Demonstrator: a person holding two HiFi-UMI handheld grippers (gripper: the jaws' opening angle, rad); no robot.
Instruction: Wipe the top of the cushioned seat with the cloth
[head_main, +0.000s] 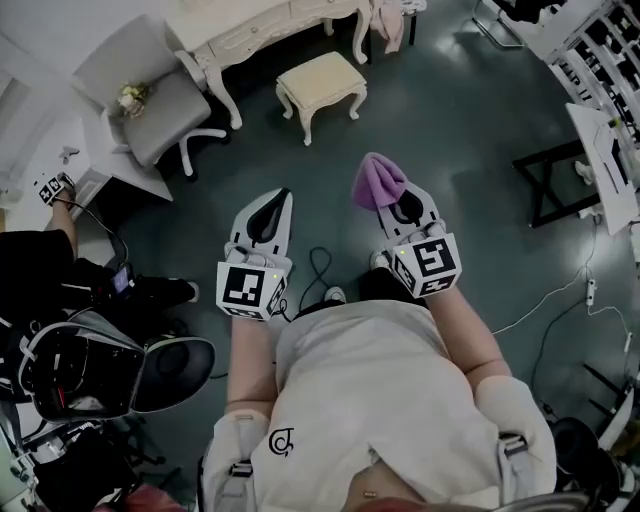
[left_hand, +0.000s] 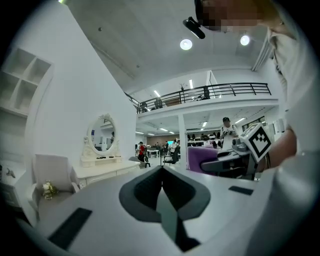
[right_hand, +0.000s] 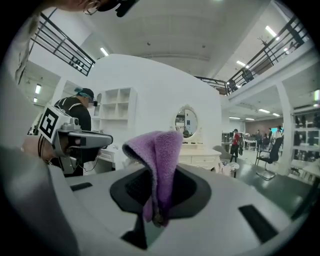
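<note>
Right claw (head_main: 398, 207) is clamped on the cloth (head_main: 378, 182), a folded wad poking out past its tips. Left claw (head_main: 281, 198) has its jaws together, nothing in it. Seat (head_main: 322, 78) sits well ahead of both claws, slightly left of the right one, not yet touched.

Risks:
- Small wad: pressing down could put bare jaw tips on the cushion.
- Drag may pull the cloth from the pinch.
- Unbraced seat may slide.

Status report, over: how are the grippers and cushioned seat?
Right gripper shut on cloth. Left gripper shut, empty. Cushioned seat ahead, untouched. Nothing blocking.
</note>
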